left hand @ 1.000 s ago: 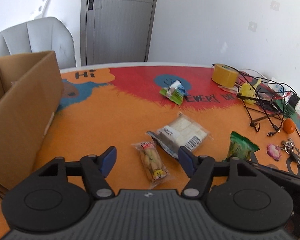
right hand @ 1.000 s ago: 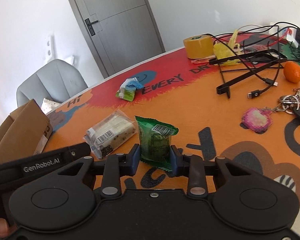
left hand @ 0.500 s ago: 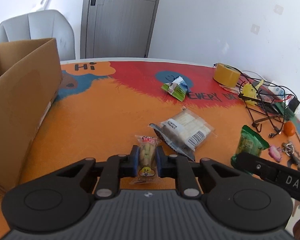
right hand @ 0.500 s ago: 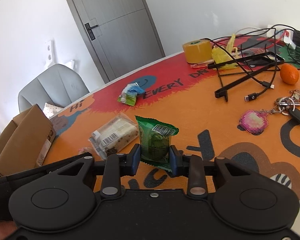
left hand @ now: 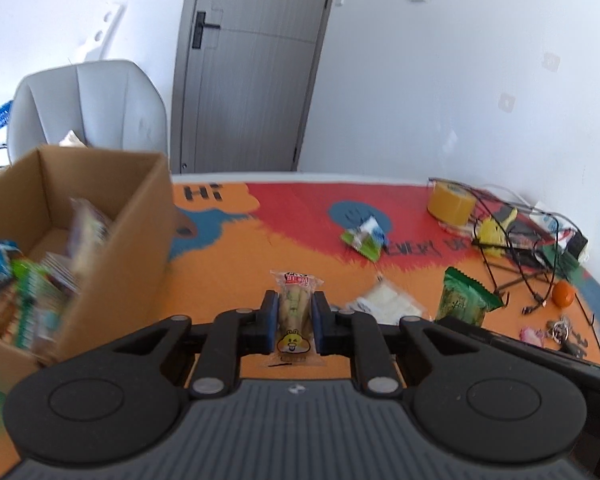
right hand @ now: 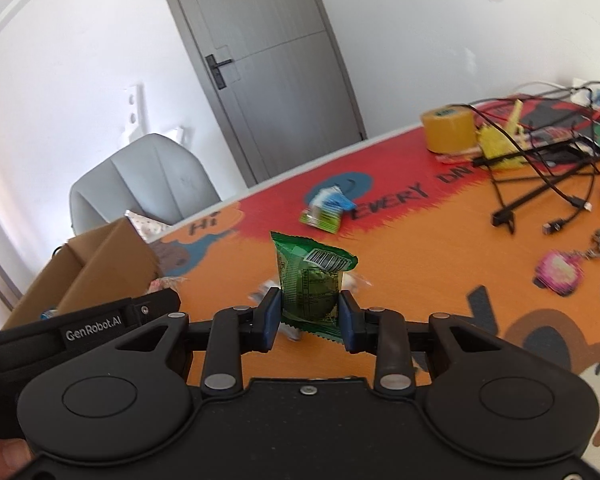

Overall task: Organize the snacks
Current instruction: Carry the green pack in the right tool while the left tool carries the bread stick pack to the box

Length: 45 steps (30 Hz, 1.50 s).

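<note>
1. Cardboard box (left hand: 112, 248) stands open-topped at the table's (left hand: 228, 264) left, already holding several packets; serves as the likely drop spot.
2. Left gripper (left hand: 294, 322) clamped on a clear biscuit packet (left hand: 296, 312), pinched at mid-length so both ends hang free, clear of the table.
3. Right gripper (right hand: 310, 314) closed on a green packet (right hand: 310, 280), held upright by its lower half.
4. Still lying loose on the table: a white packet (left hand: 388, 304) and a small green-blue one (left hand: 364, 236).
5. Open orange surface between grippers and box; near wall of the box stands high, so probably needs lifting over the rim.
6. Cables (right hand: 540, 176) and tape roll (right hand: 450, 130) crowd the far right, well apart from that path.
</note>
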Each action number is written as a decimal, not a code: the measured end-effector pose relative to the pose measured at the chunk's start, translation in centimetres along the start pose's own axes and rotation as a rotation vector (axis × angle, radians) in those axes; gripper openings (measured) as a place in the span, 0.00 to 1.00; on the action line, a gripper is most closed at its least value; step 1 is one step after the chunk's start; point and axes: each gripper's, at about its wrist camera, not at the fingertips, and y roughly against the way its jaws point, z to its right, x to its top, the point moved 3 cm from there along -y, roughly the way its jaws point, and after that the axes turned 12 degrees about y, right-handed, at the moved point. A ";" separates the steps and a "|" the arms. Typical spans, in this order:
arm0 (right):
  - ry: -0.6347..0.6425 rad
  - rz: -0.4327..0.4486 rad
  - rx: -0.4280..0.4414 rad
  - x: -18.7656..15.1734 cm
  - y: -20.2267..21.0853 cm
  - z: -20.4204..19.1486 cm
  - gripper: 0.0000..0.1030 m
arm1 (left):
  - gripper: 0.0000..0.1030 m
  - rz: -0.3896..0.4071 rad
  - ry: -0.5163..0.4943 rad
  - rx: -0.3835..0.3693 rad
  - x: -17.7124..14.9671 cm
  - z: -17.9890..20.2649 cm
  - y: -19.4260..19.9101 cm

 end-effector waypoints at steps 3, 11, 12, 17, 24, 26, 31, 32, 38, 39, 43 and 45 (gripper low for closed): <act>0.015 0.016 0.016 0.7 0.1 -1.0 0.31 | 0.16 0.031 0.008 -0.001 0.9 -0.6 1.1; 0.058 0.042 0.051 1.9 0.1 -3.8 0.31 | 0.16 0.089 0.025 -0.004 2.8 -2.3 3.4; 0.063 0.044 0.056 2.1 0.1 -4.2 0.31 | 0.16 0.097 0.024 -0.003 3.0 -2.5 3.7; 0.095 0.059 0.080 2.8 0.1 -6.1 0.31 | 0.16 0.135 0.040 0.005 4.2 -3.9 5.1; 0.131 0.068 0.118 3.7 -0.6 -8.9 0.31 | 0.16 0.177 0.065 0.034 5.6 -6.5 6.3; 0.142 0.071 0.128 3.9 -0.9 -9.7 0.31 | 0.16 0.179 0.079 0.044 5.9 -7.3 6.4; 0.160 0.072 0.145 4.4 -1.8 -11.5 0.31 | 0.16 0.193 0.099 0.058 6.7 -9.0 6.6; 0.162 0.071 0.147 4.5 -1.9 -11.8 0.31 | 0.16 0.197 0.101 0.059 6.9 -9.4 6.6; 0.188 0.074 0.161 5.2 -2.9 -13.9 0.31 | 0.16 0.210 0.126 0.064 8.0 -10.9 6.3; 0.192 0.072 0.162 5.3 -3.1 -14.2 0.31 | 0.16 0.212 0.132 0.062 8.3 -11.2 6.2; 0.213 0.070 0.169 5.8 -3.8 -15.6 0.31 | 0.16 0.216 0.151 0.060 9.2 -12.3 5.6; 0.223 0.067 0.173 6.1 -4.1 -16.3 0.31 | 0.16 0.215 0.160 0.062 9.7 -12.9 5.2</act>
